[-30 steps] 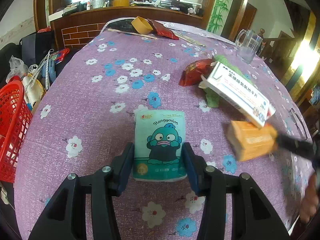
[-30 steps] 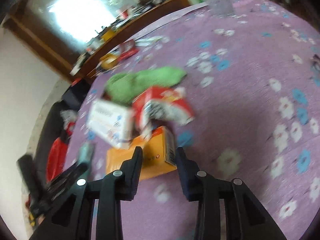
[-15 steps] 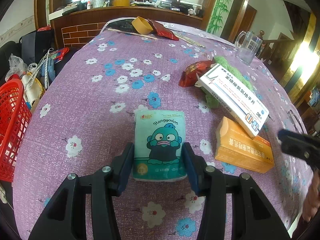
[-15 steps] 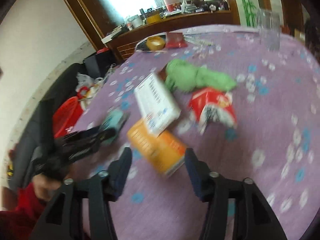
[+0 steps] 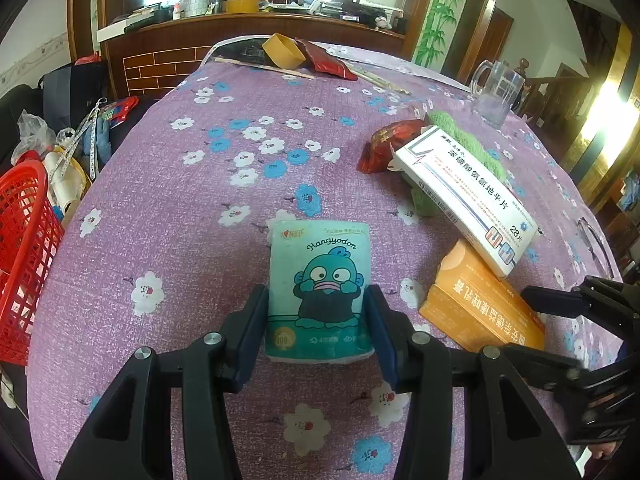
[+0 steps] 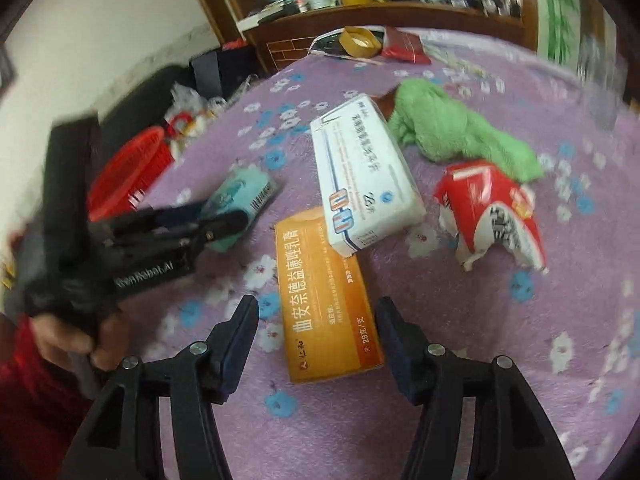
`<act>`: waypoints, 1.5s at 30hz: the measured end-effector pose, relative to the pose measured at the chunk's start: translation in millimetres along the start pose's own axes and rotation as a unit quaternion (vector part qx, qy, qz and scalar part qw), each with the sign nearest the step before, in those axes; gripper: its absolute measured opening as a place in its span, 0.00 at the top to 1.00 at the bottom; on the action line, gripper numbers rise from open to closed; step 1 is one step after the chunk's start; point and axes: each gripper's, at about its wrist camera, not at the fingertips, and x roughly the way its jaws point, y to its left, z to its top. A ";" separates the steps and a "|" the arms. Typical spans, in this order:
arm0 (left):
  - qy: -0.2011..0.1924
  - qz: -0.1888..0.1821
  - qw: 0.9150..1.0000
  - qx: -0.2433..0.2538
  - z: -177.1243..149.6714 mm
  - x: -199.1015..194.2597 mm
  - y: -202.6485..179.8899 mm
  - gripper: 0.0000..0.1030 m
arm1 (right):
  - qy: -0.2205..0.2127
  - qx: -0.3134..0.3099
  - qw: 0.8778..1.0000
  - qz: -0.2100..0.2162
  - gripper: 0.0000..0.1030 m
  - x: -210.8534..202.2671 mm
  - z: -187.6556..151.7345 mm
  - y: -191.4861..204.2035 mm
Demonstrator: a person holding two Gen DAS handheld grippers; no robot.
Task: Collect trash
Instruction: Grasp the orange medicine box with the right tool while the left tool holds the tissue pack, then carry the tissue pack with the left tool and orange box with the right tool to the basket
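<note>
A teal tissue pack [image 5: 320,276] with a cartoon fish lies flat on the purple flowered tablecloth [image 5: 180,200]. My left gripper [image 5: 316,296] is shut on it, with a pad pressed against each long side. An orange medicine box [image 6: 324,292] lies on the cloth between the fingers of my right gripper [image 6: 317,308]. That gripper is open, with a gap on both sides of the box. A white medicine box [image 6: 360,176] rests with one end on the orange box. Behind them lie a torn red wrapper [image 6: 492,212] and a green cloth [image 6: 448,128].
A red mesh basket [image 5: 20,248] stands off the table's left edge among bags and clutter. A glass mug [image 5: 496,92] stands at the far right. A yellow tape roll [image 5: 282,50] and a red packet [image 5: 328,60] lie at the far end. A hand [image 6: 80,340] holds the left gripper.
My right gripper held the orange box in the air, then let it go beside the white box, rolled and drew back. The left gripper and tissue pack stayed still.
</note>
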 end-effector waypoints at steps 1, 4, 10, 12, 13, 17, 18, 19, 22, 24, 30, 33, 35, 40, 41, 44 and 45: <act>0.000 -0.001 1.000 0.000 0.1 0.0 0.3 0.55 | 0.003 -0.008 1.000 -0.013 0.37 2.7 1.1 3.9; 0.000 -0.001 1.000 0.000 0.0 -0.1 0.6 0.55 | 0.011 -0.023 0.999 -0.037 0.38 10.6 0.8 12.3; -0.001 0.002 1.000 0.007 -1.6 -1.7 -0.6 0.55 | 0.001 -0.011 0.997 -0.070 0.49 11.4 -13.5 18.3; -0.002 0.001 1.000 0.008 -3.7 -4.1 -0.8 0.56 | -0.013 0.003 0.997 -0.071 0.49 3.1 -20.0 19.4; -0.007 0.000 1.000 0.007 -5.1 -7.3 -1.0 0.56 | -0.019 0.007 0.997 -0.069 0.49 -0.7 -24.0 20.7; -0.022 -0.008 1.000 0.013 -8.3 -20.7 -6.0 0.56 | -0.049 0.036 0.997 -0.052 0.49 -22.1 -34.9 22.2; -0.024 -0.010 1.000 0.016 -8.4 -23.9 -7.1 0.56 | -0.054 0.040 0.997 -0.047 0.49 -27.0 -37.2 22.9; -0.025 -0.010 0.999 0.019 -8.3 -26.9 -8.5 0.56 | -0.058 0.043 0.996 -0.043 0.49 -30.6 -37.4 23.6; -0.027 -0.011 0.999 0.021 -7.7 -33.2 -9.8 0.56 | -0.067 0.040 0.996 -0.041 0.49 -38.7 -36.7 30.2; -0.026 -0.011 0.999 0.020 -8.2 -35.5 -8.7 0.56 | -0.071 0.039 0.996 -0.039 0.49 -41.0 -34.7 33.1; -0.030 -0.005 0.999 0.012 -9.3 -43.5 -0.1 0.56 | -0.070 0.047 0.996 -0.040 0.49 -41.6 -31.1 33.2; -0.034 -0.003 0.999 0.006 -9.2 -48.4 6.0 0.56 | -0.071 0.047 0.995 -0.042 0.49 -41.7 -28.2 34.0; -0.035 -0.002 0.999 0.003 -9.6 -50.9 9.5 0.56 | -0.072 0.045 0.996 -0.041 0.49 -42.1 -25.6 36.3; -0.039 0.002 0.999 -0.003 -10.9 -57.4 19.4 0.56 | -0.073 0.037 0.996 -0.041 0.49 -40.8 -18.2 44.5; -0.040 0.003 0.999 -0.004 -11.0 -58.3 21.6 0.56 | -0.072 0.037 0.996 -0.040 0.49 -39.9 -16.7 45.9; -0.041 0.004 0.999 -0.010 -12.2 -61.2 28.7 0.56 | -0.072 0.036 0.996 -0.035 0.49 -38.3 -12.4 49.8; -0.041 0.005 0.999 -0.012 -12.8 -62.1 31.2 0.56 | -0.071 0.035 0.996 -0.034 0.49 -37.6 -11.0 51.3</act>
